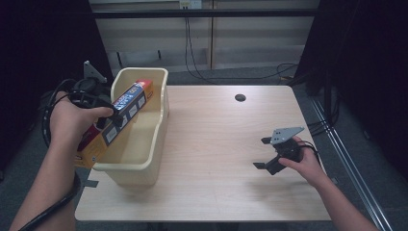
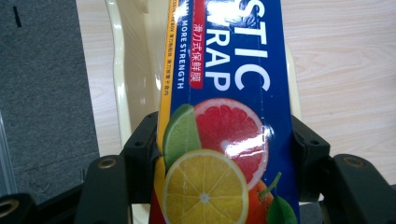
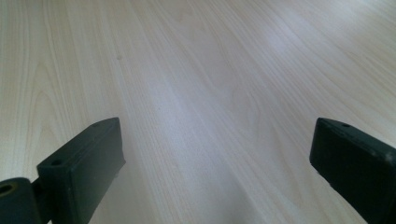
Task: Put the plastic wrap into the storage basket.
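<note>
- I hold the plastic wrap box in the left claw, one jaw pressed to each long side. The grip sits near the middle of the box's length, judging from the high view.
- The box hangs tilted over the cream bin: the far end, ahead of the claw, reaches into the bin's far end; the near end, behind the claw, projects past the bin's left rim toward my forearm.
- Risk 1: the box is long and glossy. I judge that it can pivot between the jaws if either end strikes the rim.
- Risk 2: a release at this tilt may leave the box propped on the rim, or let it tip out to the floor on the claw's outer side.
- Risk 3: the bin looks light and sits near the tabletop edge. A push from the box may slide it off.
- The right claw hovers low over bare tabletop, jaws spread wide, gripping nothing, well apart from the bin. It cannot steady the bin from there.
</note>
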Tool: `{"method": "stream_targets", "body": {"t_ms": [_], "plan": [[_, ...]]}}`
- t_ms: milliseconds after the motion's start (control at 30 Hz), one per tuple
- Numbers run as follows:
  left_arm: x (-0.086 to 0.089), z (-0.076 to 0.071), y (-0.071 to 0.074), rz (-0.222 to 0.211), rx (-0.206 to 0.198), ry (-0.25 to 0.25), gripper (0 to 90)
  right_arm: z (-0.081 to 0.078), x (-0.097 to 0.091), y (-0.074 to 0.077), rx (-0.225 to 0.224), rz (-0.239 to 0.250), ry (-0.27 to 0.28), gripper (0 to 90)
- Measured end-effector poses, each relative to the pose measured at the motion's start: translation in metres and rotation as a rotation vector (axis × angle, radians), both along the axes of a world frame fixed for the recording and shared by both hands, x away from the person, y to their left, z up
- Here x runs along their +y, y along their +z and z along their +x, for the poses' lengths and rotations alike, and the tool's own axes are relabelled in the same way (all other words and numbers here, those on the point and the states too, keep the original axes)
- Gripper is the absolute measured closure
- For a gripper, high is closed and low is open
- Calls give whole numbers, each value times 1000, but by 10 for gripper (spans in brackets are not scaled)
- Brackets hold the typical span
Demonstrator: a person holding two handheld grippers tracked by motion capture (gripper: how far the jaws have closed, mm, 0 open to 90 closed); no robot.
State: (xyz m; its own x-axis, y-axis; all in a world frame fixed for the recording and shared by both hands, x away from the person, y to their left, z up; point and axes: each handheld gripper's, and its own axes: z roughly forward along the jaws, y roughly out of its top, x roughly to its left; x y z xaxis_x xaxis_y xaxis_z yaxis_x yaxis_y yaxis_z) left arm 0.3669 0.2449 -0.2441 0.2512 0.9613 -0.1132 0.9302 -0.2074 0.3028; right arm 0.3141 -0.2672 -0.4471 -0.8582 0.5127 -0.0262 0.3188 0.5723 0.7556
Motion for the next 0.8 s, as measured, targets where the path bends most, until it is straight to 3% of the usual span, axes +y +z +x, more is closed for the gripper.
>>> {"method": "stream_targets", "body": {"t_ms": [200, 800], "plan": [[0, 1, -7, -2, 6, -9, 404, 0, -1, 1, -2, 1, 1, 26], [-1, 7, -29, -3, 39, 23, 403, -1, 0, 1, -5, 3, -2, 25]]}}
